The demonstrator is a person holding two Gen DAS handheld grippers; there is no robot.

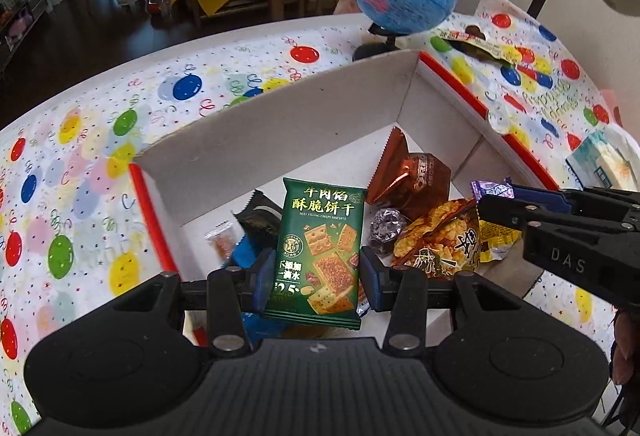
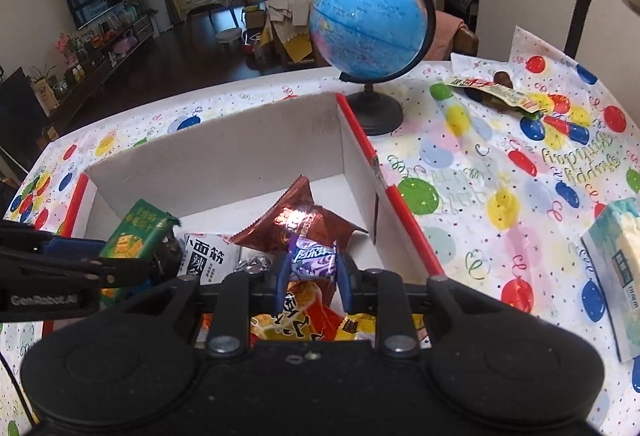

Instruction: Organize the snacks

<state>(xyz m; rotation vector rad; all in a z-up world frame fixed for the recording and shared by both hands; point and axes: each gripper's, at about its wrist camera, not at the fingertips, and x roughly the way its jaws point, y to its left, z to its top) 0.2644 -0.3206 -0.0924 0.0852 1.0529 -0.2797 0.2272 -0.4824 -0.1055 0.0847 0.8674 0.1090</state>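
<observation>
Both grippers hang over the white box [image 2: 224,156] on the table [image 2: 460,164], each with a snack clamped.

Left gripper [image 1: 316,268]: fingers [image 1: 264,276] pinch the green biscuit packet [image 1: 320,248] by its long edges, low down. Most of the pack sticks out ahead of the fingers. Risk: a flat, slippery film held near one end could pivot or slide out if the hand tilts further.

Right gripper [image 2: 314,272]: fingers [image 2: 282,276] closed on a small purple candy wrapper [image 2: 314,260]. The grip looks to be on wrapper more than content, so it could squirt out sideways.

Below and ahead of both sets of fingers the box is already a heap: brown Oreo bag [image 1: 408,180], orange chip bag [image 1: 440,236], other small packs. Anything released from this height may bounce off the pile and land crooked or over the rim.

The two grippers sit near each other; a collision is possible if both go down together.

The globe [image 2: 368,20] stands beyond the box's far corner, so an overshoot forward could tip it.
</observation>
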